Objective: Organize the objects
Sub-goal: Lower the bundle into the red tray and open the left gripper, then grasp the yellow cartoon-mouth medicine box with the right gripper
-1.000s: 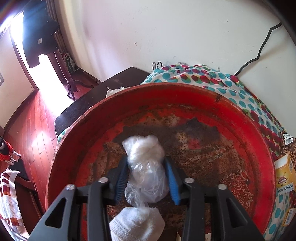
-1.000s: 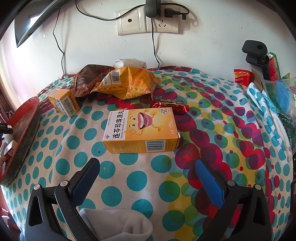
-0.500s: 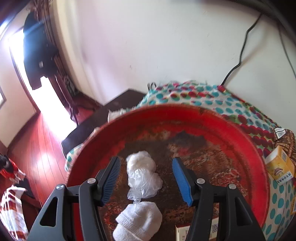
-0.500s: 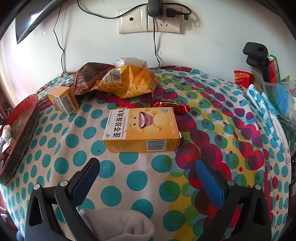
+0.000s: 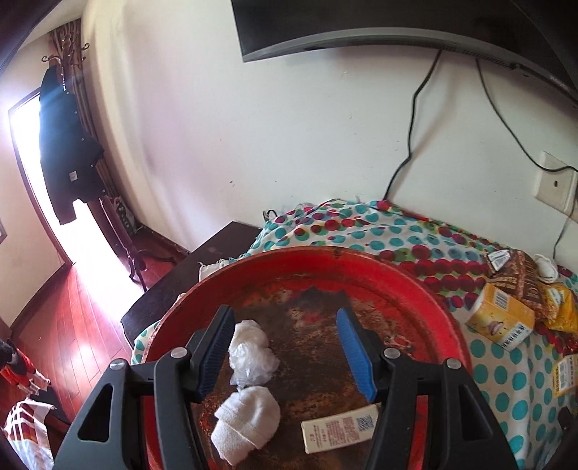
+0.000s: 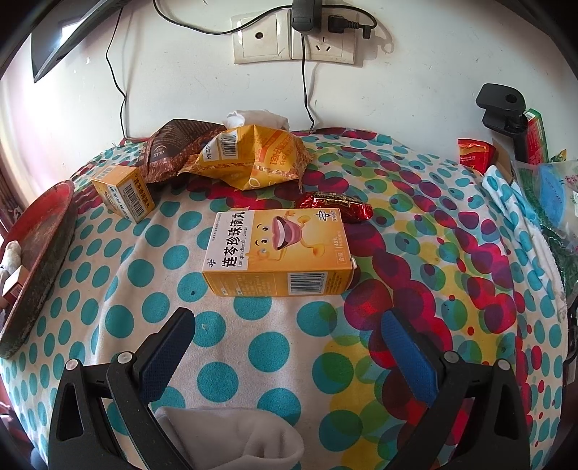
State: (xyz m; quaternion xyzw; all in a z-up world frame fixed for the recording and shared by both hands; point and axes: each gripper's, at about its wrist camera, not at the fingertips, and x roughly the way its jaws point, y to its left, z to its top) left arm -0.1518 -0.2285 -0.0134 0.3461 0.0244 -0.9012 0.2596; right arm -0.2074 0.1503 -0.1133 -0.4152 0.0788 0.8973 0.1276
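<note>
A round red tray [image 5: 426,289] with a rusty floor lies at the table's left end; it also shows in the right wrist view [image 6: 47,231]. In it lie a crumpled clear plastic bag [image 5: 253,354], a white cloth ball [image 5: 249,419] and a small white box [image 5: 339,428]. My left gripper [image 5: 285,347] is open and empty above the tray, the bag just inside its left finger. My right gripper [image 6: 285,350] is open and empty above the dotted tablecloth [image 6: 253,347], short of a large yellow medicine box [image 6: 278,249]. A white cloth [image 6: 238,434] lies under it.
A small yellow box [image 6: 123,193], a brown packet [image 6: 173,148], a yellow snack bag [image 6: 256,155] and a red foil wrapper [image 6: 336,204] lie toward the wall. Cables hang from wall sockets [image 6: 292,36]. Bags and a black clamp [image 6: 502,108] crowd the right edge. A monitor [image 5: 397,29] hangs above.
My left gripper opened and let go of the plastic bag, which now lies in the tray, then drew back and up. My right gripper barely moved.
</note>
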